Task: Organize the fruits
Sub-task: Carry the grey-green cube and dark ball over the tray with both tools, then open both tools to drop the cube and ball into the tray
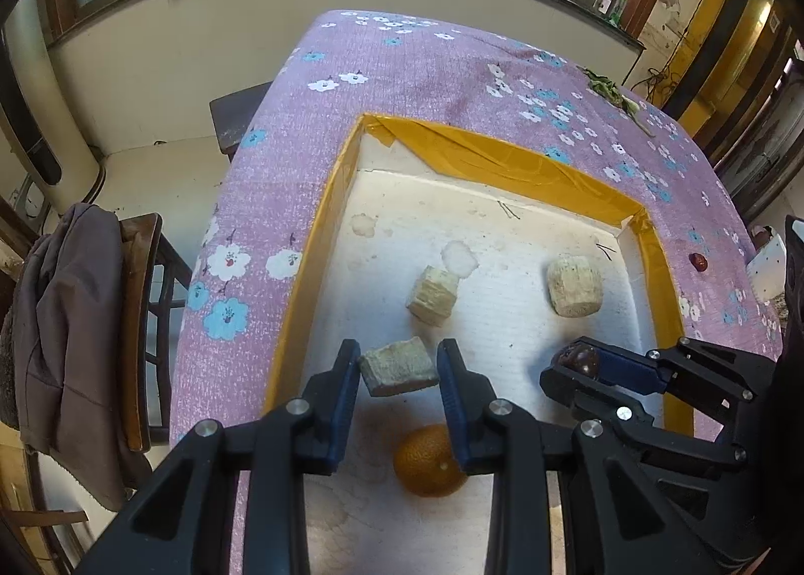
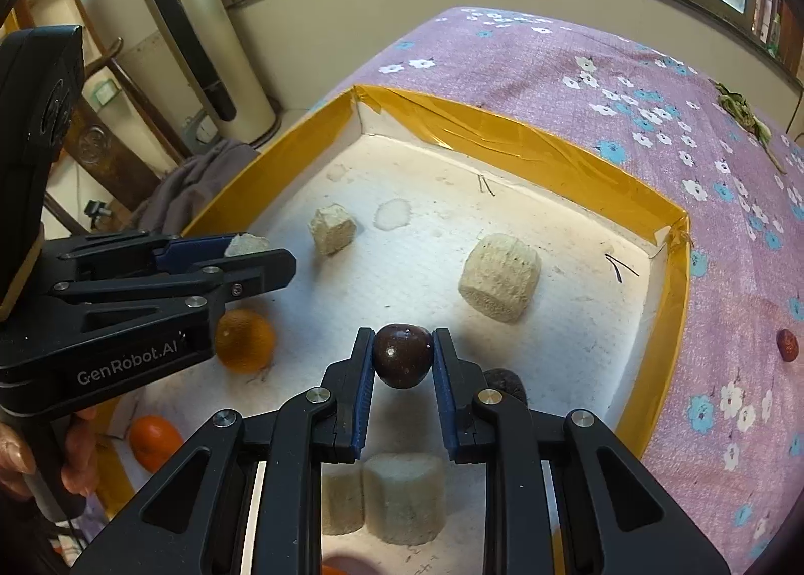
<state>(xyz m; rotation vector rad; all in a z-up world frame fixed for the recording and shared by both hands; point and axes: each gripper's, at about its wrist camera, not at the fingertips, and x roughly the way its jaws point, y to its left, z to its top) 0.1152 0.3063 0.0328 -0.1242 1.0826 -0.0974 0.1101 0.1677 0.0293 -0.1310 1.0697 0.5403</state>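
1. Left gripper point(image 1: 399, 369) pinches a pale chunk point(image 1: 399, 370), held above the tray point(image 1: 502, 203) floor.
2. Right gripper point(image 2: 402, 356) pinches a dark round fruit point(image 2: 403, 355), also over the tray.
3. Orange point(image 1: 427, 462) lies on the tray floor below the left gripper.
4. Two more pale chunks lie farther back; a red date point(image 2: 787, 345) sits on the tablecloth point(image 2: 653, 72) outside the tray.
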